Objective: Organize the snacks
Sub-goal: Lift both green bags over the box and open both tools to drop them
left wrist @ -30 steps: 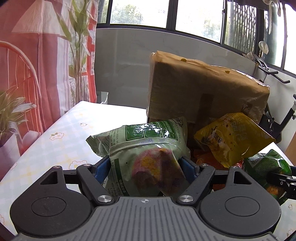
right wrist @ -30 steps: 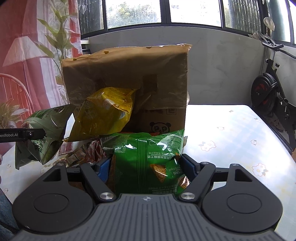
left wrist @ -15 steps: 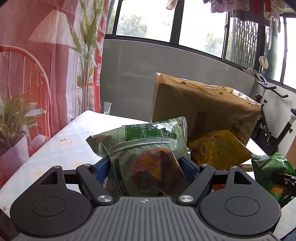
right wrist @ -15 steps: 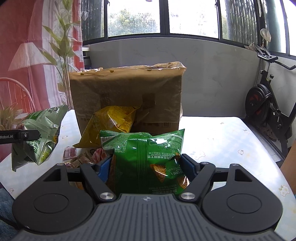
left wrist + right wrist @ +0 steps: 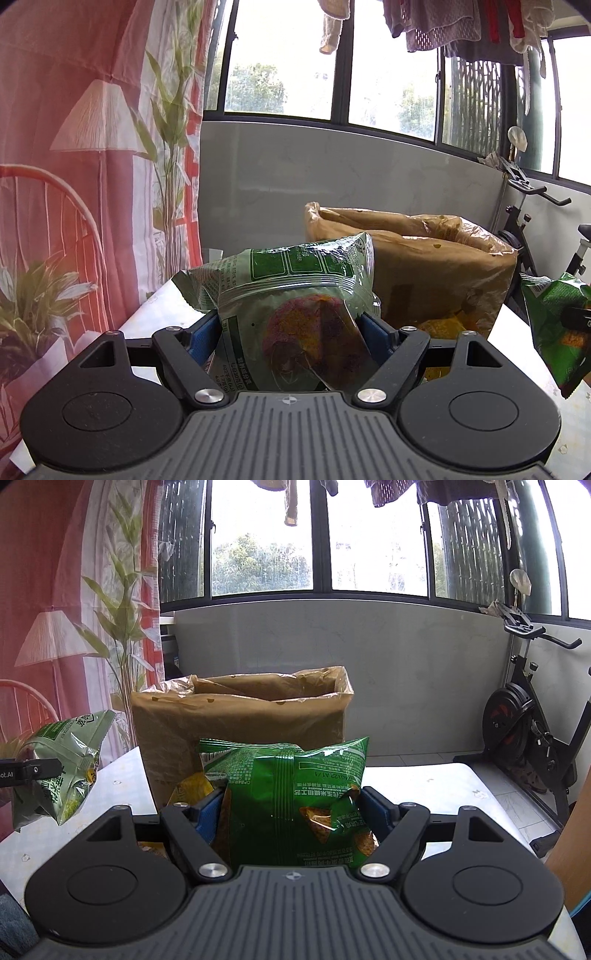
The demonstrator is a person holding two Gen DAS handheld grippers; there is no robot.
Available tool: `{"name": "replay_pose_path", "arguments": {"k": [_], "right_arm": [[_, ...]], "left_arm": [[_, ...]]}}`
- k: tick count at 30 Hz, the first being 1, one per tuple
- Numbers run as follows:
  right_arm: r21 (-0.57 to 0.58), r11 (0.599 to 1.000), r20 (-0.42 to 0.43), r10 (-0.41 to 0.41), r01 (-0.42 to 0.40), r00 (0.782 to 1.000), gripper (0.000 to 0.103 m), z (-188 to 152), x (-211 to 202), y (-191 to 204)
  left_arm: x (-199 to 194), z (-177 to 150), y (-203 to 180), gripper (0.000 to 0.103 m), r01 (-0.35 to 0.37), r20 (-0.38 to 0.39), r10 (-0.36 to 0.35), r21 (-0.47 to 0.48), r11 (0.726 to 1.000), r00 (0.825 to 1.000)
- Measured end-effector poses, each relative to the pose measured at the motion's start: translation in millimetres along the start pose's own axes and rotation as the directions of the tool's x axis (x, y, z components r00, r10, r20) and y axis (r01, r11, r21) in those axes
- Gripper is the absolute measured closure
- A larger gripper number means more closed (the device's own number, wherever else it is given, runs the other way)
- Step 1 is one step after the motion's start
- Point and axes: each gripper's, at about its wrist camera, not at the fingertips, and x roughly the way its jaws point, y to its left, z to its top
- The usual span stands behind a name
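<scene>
From my left wrist view, my left gripper (image 5: 291, 326) is clamped on a pale green snack bag (image 5: 291, 291), its blue pads pressing either side, the bag standing up out of the jaws and off the table. Ahead of it and a little to the right stands the brown box (image 5: 436, 273), lined with brownish plastic, its top open toward me. A yellow snack bag (image 5: 439, 325) lies low between my claw and the box front. At the far right edge hangs the dark green chip bag (image 5: 554, 325) carried by my other hand.

From my right wrist view, my right gripper (image 5: 295, 808) holds that dark green chip bag (image 5: 295, 797) the same way, pinched between both pads and lifted clear of the table (image 5: 424, 786). The brown box (image 5: 240, 720) is straight ahead, beyond the bag, mouth open; I cannot see whether anything lies inside. The yellow snack bag (image 5: 192, 786) peeks out just left of my jaws, at the foot of the box. Far left, the pale green snack bag (image 5: 62, 760) hangs in the left gripper's fingers.

I judge the sorting only partly done: two bags are in hand and neither is in the box yet, and at least the yellow one waits on the table.
</scene>
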Motion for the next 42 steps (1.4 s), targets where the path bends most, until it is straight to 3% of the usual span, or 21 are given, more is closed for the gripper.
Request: {"name": "replay_pose_path", "arguments": {"k": [5,11,21,31,42], "right_arm": [[-0.028,0.999,0.064,0.030,-0.029,0.998,0.025,39.6,19.6,-5.5],[-0.073,0.997,0.131,0.035,-0.026,0.991,0.025,81.3,53.3,-9.1],[-0.016,0.996,0.109,0.084,-0.083,0.990,0.025,119.6,118.3,-19.0],[-0.017,0.992,0.031,0.123,-0.122,0.992,0.025,129.6,185.9,-18.3],[0.058,0.984,-0.053,0.171,-0.168,0.984,0.015,124.0,214.9,-28.7]], "left_arm": [[13.5,39.8,-11.5,0.021,0.038,0.057,-0.041,0.061,0.997,0.998],[44.0,86.2,-29.4,0.020,0.077,0.053,-0.081,0.080,0.994,0.995],[116.1,136.3,-63.6,0.020,0.130,0.013,-0.132,0.122,0.984,0.991],[201.3,146.6,-88.8,0.019,0.161,-0.088,-0.149,0.153,0.975,0.985],[237.4,142.1,-85.7,0.011,0.181,-0.118,-0.164,0.143,0.973,0.979]]}}
